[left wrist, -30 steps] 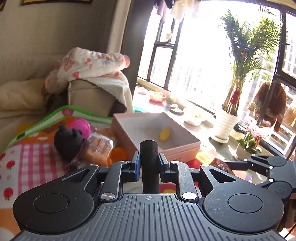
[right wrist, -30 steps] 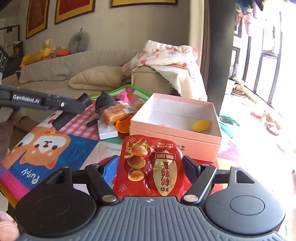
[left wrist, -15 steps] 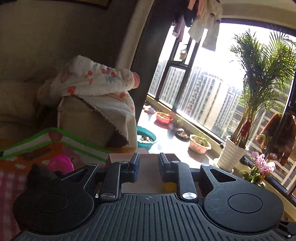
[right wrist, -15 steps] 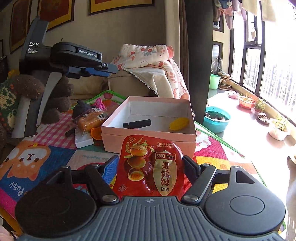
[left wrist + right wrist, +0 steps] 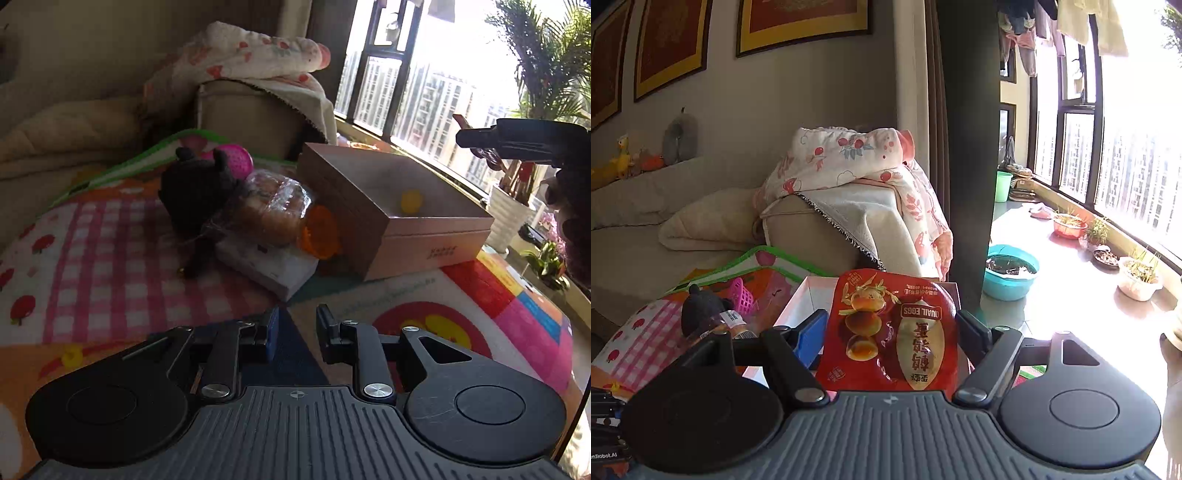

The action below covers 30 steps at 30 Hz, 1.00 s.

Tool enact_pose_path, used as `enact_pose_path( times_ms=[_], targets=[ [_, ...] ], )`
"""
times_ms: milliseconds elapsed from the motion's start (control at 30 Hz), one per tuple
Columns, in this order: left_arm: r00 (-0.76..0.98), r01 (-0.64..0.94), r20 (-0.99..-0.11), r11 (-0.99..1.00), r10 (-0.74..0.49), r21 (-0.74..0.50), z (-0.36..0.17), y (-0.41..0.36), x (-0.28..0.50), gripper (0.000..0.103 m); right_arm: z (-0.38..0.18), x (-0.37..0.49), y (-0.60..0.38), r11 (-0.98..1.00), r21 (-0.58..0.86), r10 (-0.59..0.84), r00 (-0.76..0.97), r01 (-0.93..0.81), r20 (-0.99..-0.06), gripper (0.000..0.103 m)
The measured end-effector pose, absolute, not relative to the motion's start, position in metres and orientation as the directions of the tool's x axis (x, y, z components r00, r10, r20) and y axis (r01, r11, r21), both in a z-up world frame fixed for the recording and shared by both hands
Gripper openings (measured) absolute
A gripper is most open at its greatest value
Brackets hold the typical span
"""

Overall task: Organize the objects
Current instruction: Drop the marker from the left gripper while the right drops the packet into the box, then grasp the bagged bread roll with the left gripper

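My right gripper (image 5: 892, 332) is shut on a red quail-egg packet (image 5: 890, 332) and holds it just above the near rim of the open pink box (image 5: 801, 299). In the left wrist view the pink box (image 5: 373, 218) sits on the play mat with a yellow oval piece (image 5: 410, 200) inside. My left gripper (image 5: 294, 334) is empty, its jaws a narrow gap apart, low over the mat in front of the box. The right gripper (image 5: 517, 142) shows above the box at the right.
Left of the box lie a wrapped bread bun (image 5: 269, 214), an orange piece (image 5: 320, 232), a white flat pack (image 5: 266, 262), a black plush toy (image 5: 195, 192) and a pink ball (image 5: 236, 160). A sofa with a floral blanket (image 5: 846, 166) stands behind.
The left gripper let go of the black cylinder into the box, then drew back and down to the mat. The right gripper carried the packet forward to the box.
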<state>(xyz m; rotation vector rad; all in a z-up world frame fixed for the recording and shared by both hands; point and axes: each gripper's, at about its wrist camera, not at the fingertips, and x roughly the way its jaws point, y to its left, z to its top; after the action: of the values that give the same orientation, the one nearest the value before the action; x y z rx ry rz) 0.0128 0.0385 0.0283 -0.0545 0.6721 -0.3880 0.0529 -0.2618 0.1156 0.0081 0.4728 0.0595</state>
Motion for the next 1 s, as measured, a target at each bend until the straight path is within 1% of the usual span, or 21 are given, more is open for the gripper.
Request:
enact_pose_path(
  times_ms=[33, 67, 133, 200, 267, 400, 467, 533, 633, 733, 833, 933, 1000],
  targets=[
    [0.721, 0.322, -0.594, 0.931, -0.358, -0.17, 0.029, 0.042, 0.013, 0.024, 0.115, 0.062, -0.26, 0.998, 0.029, 0.06, 0.884, -0.053, -0.463, 0.084],
    [0.729, 0.315, -0.589, 0.935, -0.349, -0.165, 0.03, 0.046, 0.012, 0.024, 0.114, 0.068, -0.259, 0.998, 0.043, 0.063, 0.88, -0.048, -0.471, 0.088],
    [0.747, 0.31, -0.572, 0.938, -0.34, -0.152, 0.035, 0.05, 0.014, 0.024, 0.109, 0.071, -0.256, 0.995, 0.075, 0.088, 0.866, -0.058, -0.492, 0.088],
    [0.759, 0.317, -0.554, 0.938, -0.341, -0.143, 0.038, 0.05, 0.015, 0.024, 0.101, 0.066, -0.252, 0.993, 0.09, 0.108, 0.853, -0.072, -0.51, 0.092],
    [0.767, 0.33, -0.54, 0.935, -0.347, -0.131, 0.044, 0.045, 0.021, 0.025, 0.091, 0.055, -0.248, 0.995, 0.068, 0.099, 0.845, -0.075, -0.525, 0.097],
    [0.802, 0.376, -0.47, 0.923, -0.368, -0.081, 0.062, 0.025, 0.039, 0.025, 0.068, 0.021, -0.24, 0.996, 0.004, 0.08, 0.833, -0.093, -0.548, 0.1],
    [0.808, 0.402, -0.452, 0.914, -0.378, -0.045, 0.069, 0.013, 0.053, 0.026, 0.058, 0.005, -0.238, 0.994, -0.02, 0.077, 0.83, -0.105, -0.552, 0.1],
    [0.808, 0.41, -0.464, 0.912, -0.363, 0.001, 0.071, 0.002, 0.071, 0.029, 0.049, -0.009, -0.235, 0.993, -0.042, 0.072, 0.83, -0.114, -0.552, 0.101],
    [0.815, 0.378, -0.499, 0.923, -0.294, 0.073, 0.067, -0.006, 0.095, 0.029, 0.039, -0.029, -0.234, 0.99, -0.042, 0.091, 0.83, -0.136, -0.55, 0.101],
    [0.772, 0.371, -0.579, 0.926, -0.263, 0.074, 0.054, -0.004, 0.115, 0.029, 0.031, -0.039, -0.233, 0.986, -0.045, 0.109, 0.834, -0.158, -0.54, 0.103],
    [0.775, 0.397, -0.553, 0.917, -0.307, 0.047, 0.048, 0.001, 0.114, 0.03, 0.023, -0.035, -0.233, 0.985, -0.041, 0.118, 0.832, -0.167, -0.542, 0.103],
    [0.773, 0.409, -0.549, 0.911, -0.318, 0.048, 0.046, -0.001, 0.115, 0.033, 0.013, -0.022, -0.234, 0.986, 0.003, 0.134, 0.793, -0.165, -0.595, 0.103],
    [0.773, 0.421, -0.544, 0.905, -0.326, 0.056, 0.045, -0.003, 0.118, 0.035, 0.014, -0.022, -0.236, 0.984, 0.023, 0.155, 0.795, -0.175, -0.586, 0.103]
  ],
)
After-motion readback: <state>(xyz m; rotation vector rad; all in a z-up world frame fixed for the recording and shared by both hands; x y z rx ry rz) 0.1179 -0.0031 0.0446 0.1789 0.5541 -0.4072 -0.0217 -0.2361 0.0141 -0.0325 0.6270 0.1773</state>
